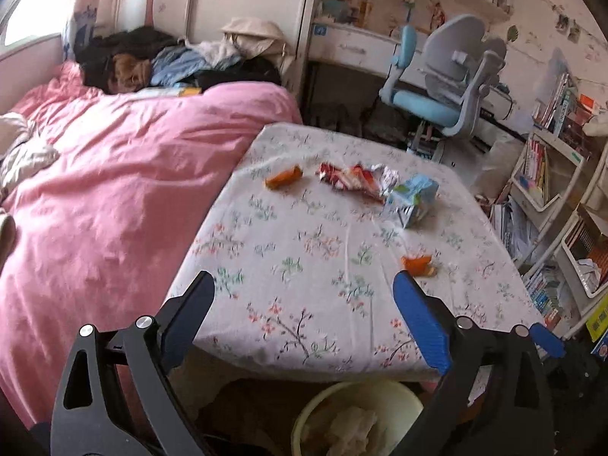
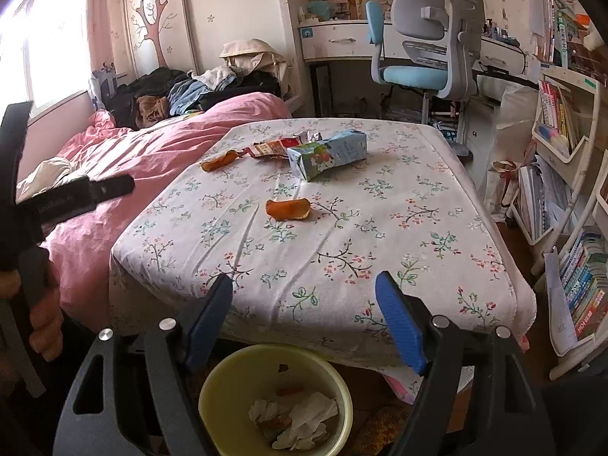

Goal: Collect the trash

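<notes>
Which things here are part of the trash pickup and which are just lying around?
Job: near peel, far peel, wrapper, carton, bin.
Lying about: clothes, pink duvet, chair, books.

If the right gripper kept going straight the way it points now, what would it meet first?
Probably the floral tablecloth, short of the nearer orange peel. The right gripper is open and empty, angled down over the table's near edge. Depth is hard to judge.
</notes>
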Tool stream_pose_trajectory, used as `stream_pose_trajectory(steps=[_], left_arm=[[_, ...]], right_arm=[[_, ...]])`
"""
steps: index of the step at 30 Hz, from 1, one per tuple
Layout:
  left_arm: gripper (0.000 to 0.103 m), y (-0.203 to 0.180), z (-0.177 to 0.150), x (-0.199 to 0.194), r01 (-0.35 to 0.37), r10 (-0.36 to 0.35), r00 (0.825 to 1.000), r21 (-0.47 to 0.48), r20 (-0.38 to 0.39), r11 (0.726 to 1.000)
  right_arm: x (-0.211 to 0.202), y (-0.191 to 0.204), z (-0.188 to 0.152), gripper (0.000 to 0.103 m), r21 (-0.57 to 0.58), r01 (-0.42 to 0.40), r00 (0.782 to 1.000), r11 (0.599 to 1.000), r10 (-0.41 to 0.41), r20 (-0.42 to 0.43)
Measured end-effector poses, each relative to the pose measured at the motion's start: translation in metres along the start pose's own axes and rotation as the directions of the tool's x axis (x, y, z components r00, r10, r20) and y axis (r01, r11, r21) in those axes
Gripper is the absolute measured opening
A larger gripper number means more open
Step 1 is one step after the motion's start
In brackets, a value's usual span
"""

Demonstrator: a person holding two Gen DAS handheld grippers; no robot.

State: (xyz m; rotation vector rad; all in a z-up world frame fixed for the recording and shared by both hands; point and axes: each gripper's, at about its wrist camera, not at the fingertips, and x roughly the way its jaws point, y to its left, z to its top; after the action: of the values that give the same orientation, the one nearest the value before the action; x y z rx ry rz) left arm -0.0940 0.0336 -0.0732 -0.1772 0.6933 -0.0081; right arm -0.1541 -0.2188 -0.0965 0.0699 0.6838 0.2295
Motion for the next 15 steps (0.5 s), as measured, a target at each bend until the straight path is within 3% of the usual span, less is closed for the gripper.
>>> stream_pose_trajectory(steps=[15], left_arm=[[0.092, -0.0034, -0.01, 0.0026, -0.043, 0.043, 0.999, 0.033, -0.004, 0.999]], right_arm=[[-0.0053, -0.0022, 0.0027, 0.076, 0.01, -0.006, 1.0, 1.0, 0.006, 0.022]])
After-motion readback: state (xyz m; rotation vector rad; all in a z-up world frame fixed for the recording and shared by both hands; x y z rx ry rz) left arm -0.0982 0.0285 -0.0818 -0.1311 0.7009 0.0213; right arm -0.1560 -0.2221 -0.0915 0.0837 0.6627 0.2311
